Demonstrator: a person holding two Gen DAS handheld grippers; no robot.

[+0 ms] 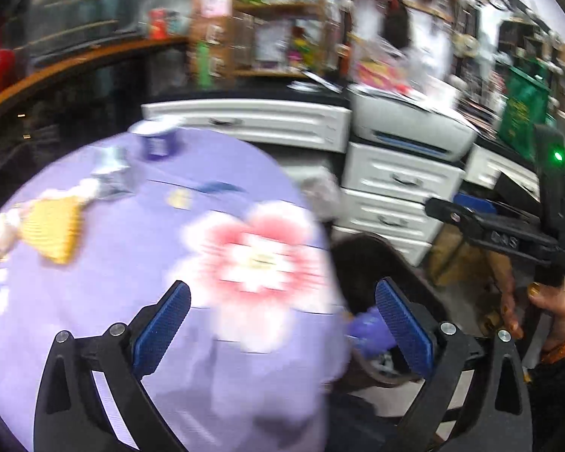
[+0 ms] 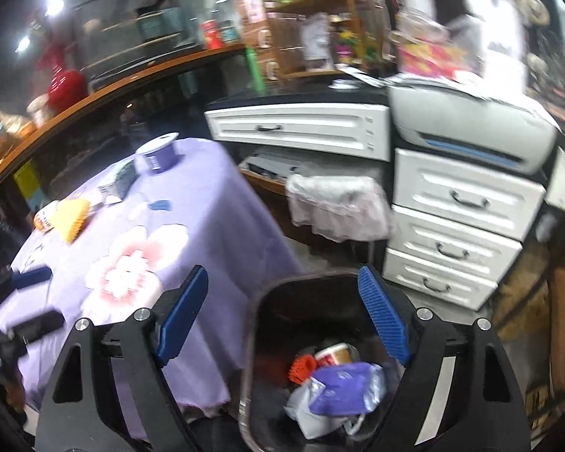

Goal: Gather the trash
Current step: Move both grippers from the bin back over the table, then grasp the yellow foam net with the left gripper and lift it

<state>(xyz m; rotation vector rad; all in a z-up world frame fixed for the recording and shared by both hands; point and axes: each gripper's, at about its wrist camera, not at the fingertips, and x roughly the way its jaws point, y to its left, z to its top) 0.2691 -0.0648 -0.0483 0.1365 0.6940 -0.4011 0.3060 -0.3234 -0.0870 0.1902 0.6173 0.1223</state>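
Note:
A dark trash bin stands on the floor beside a table with a lavender flowered cloth. In the bin lie a purple wrapper, an orange piece and a small cup. My right gripper hangs open above the bin with nothing between its pads. Over the table's edge my left gripper is wide open and empty. On the cloth remain a yellow item, a silver wrapper, a purple tub and a blue scrap.
White drawers and a grey printer stand behind the bin. A bag-lined basket sits between the table and the drawers. A curved wooden counter runs at the far left. A person's hand holds the right gripper's handle.

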